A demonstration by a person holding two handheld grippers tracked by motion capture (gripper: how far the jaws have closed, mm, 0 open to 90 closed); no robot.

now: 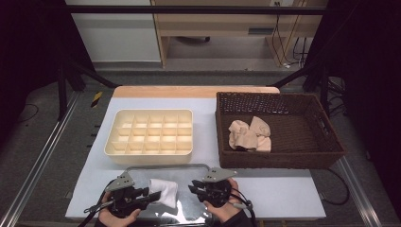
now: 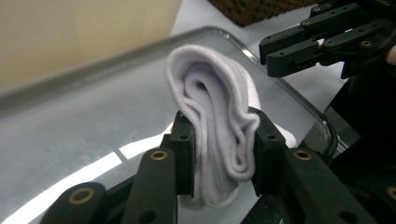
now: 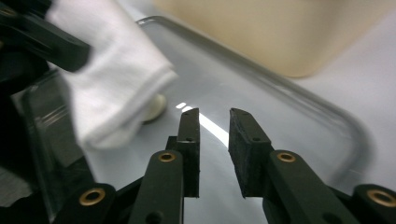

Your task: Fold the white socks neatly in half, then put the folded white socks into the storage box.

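Left gripper view: folded white sock [image 2: 215, 130] pinched between left gripper [image 2: 219, 140] pads above metal tray [image 2: 70, 116], right gripper [image 3: 214, 116] parted and empty beside it (thin, bunched hold), so could slip or unroll if tugged.

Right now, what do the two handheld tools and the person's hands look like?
Both tools are black, with two flat-faced jaws on link arms pinned by brass-coloured rivets. The left tool and the right tool each carry a grey three-cornered plate on top. A cable trails from each body. The left hand is bare; the right hand meets a dark sleeve.
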